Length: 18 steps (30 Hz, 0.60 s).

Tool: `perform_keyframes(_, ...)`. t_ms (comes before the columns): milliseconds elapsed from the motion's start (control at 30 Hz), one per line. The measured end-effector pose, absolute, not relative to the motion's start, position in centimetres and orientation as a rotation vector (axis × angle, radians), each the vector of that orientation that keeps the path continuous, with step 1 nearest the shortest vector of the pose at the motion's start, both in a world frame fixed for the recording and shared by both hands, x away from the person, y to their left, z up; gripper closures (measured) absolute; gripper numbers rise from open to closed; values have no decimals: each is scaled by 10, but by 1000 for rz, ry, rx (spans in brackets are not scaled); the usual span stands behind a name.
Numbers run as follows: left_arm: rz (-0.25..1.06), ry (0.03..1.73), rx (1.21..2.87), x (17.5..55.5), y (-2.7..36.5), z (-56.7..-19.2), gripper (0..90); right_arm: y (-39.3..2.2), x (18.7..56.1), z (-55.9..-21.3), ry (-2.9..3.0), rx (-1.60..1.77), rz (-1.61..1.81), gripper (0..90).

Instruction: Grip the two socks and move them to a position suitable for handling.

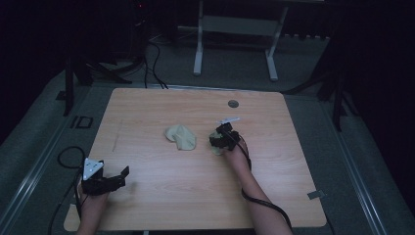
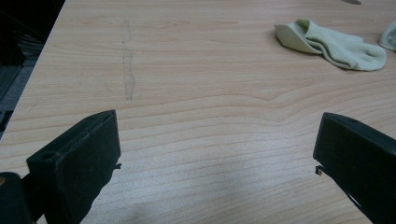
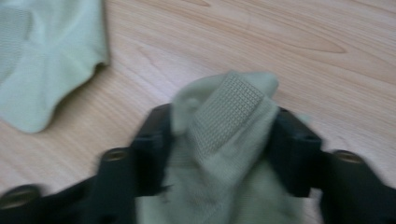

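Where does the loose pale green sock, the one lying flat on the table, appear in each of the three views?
High view: the loose sock lies near the table's middle, left of the right gripper.
Left gripper view: it lies at the upper right, far beyond the open jaws.
Right gripper view: it fills the upper left corner, beside the second sock pinched between the jaws.
Shared landmark: the wooden table.

I see a worktop (image 1: 161,196) of pale wood-grain laminate, smooth with a soft matt sheen. Two pale green socks are soft knitted cloth: the sock (image 3: 224,140) bunched in my right hand-held gripper (image 3: 219,140) shows a ribbed, waffle-textured patch, and the other sock (image 2: 334,44) looks smooth and matt. My left hand-held gripper (image 2: 215,154) has matt black plastic jaws.
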<state>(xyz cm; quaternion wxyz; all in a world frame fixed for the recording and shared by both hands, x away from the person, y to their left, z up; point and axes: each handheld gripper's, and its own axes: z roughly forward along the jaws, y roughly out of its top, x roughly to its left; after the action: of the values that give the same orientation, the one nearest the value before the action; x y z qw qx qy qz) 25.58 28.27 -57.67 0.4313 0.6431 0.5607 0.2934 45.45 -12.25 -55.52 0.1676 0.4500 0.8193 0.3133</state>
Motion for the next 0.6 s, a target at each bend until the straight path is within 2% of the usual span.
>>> perform_keyframes(33, 732, 1398, 1604, 256, 283, -577, 6, -123, 454, -555, 2331, 1280, 891, 492)
perform_keyframes(67, 731, 1403, 1607, 256, 283, -577, 6, -122, 454, -555, 2340, 1277, 897, 542)
perform_keyframes(100, 729, 1404, 1607, 256, 283, -577, 6, -120, 453, -554, 2356, 1273, 908, 636)
perform_keyframes(167, 727, 1402, 1607, 256, 283, -577, 6, -119, 453, -553, 2381, 1268, 918, 738)
perform_keyframes(233, 725, 1401, 1609, 256, 283, -577, 6, -117, 453, -551, 2397, 1263, 906, 782)
perform_keyframes(600, 723, 1399, 1609, 256, 283, -577, 6, -122, 442, -526, 2424, 1236, 925, 791)
